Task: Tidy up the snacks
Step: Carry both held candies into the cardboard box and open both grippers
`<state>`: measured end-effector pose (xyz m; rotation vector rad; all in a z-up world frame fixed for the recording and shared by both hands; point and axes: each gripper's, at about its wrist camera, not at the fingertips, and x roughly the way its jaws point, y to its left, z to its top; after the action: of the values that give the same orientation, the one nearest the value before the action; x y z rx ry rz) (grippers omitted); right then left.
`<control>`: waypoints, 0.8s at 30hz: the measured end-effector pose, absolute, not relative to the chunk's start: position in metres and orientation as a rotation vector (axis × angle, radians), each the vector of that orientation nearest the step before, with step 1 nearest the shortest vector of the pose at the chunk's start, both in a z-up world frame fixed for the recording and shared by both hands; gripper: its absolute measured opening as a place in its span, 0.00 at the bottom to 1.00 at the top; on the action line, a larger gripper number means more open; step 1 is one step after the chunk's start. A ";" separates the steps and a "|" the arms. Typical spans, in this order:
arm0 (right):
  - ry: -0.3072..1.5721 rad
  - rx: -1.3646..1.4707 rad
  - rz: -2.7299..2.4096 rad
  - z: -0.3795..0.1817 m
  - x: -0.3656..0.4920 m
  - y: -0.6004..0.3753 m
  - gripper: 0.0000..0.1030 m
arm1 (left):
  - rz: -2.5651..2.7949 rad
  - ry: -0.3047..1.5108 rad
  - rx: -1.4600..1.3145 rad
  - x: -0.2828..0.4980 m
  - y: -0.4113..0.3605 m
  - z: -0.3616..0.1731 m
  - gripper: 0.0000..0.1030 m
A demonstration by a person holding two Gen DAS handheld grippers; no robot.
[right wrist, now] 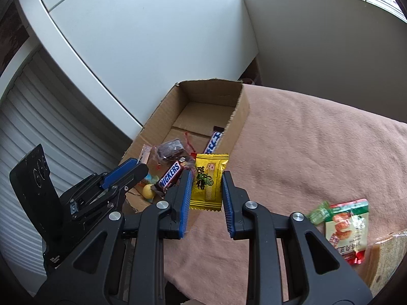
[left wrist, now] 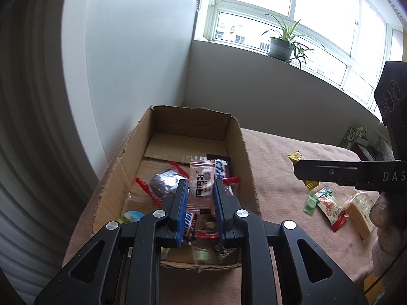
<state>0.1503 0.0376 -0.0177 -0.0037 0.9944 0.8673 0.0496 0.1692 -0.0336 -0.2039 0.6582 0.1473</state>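
From my left wrist camera, my left gripper [left wrist: 201,190] is clamped on a pale pink sachet [left wrist: 201,185] and hangs over the cardboard box [left wrist: 244,157], which sits at the left edge of the pink blanket [left wrist: 279,167]. I judge this is the drop step: the sachet is already above the pile of snacks inside, so the next move only asks me to part the fingers. Off to the right, my right gripper [left wrist: 302,171] shows side-on over the blanket, a scrap of yellow wrapper peeping past its tip. A green candy [left wrist: 310,203], a red-and-green packet [left wrist: 330,209] and a wrapped wafer [left wrist: 360,214] lie loose near the blanket's right edge. My own fingers cover the box's near end, so what lies there is hard to name.

From the right wrist camera, the right gripper [right wrist: 206,183] pinches a yellow candy packet [right wrist: 207,181] just beside the box's right wall. It must travel left over that wall before letting go. A Snickers bar [right wrist: 170,174] rests inside the box. The wafer is cut off at the frame's right edge.
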 end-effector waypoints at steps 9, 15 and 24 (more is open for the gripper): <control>1.039 -0.060 0.912 -0.038 0.145 0.089 0.24 | 0.194 0.660 -0.243 0.049 0.201 -0.040 0.18; 1.058 -0.068 0.913 -0.049 0.147 0.098 0.25 | 0.200 0.666 -0.263 0.052 0.209 -0.043 0.19; 1.021 -0.029 0.907 -0.041 0.146 0.080 0.63 | 0.223 0.662 -0.288 0.053 0.213 -0.042 0.52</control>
<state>0.1456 0.0796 -0.0411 -0.0292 1.0209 0.9068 0.0525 0.2128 -0.0423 -0.2880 0.6616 0.2229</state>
